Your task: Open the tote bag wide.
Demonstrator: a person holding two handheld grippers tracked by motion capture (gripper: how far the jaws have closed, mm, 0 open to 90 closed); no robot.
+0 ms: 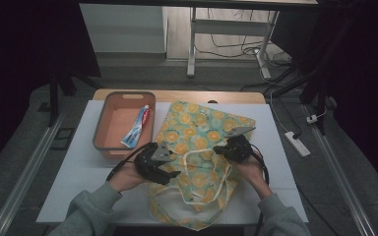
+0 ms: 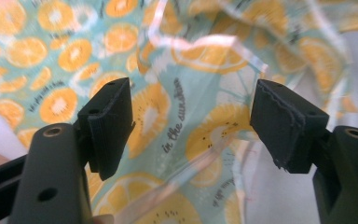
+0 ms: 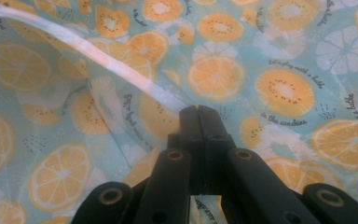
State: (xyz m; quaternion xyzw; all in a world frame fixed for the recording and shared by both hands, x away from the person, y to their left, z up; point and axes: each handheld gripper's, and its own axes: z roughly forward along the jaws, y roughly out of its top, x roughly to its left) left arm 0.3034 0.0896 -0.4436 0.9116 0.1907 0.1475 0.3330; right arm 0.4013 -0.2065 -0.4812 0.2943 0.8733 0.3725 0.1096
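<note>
Left gripper view: left gripper jaws are held wide apart, orange-print bag fabric and its pale edge seen between and beyond them. Right gripper jaws are pressed together, bag fabric pinched at the tips.

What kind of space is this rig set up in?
Probably a lab or data-collection workspace, not a home: a white work table inside a framed, dark-curtained bay, a power strip on the grey floor, and loose cables under a desk frame behind.
</note>
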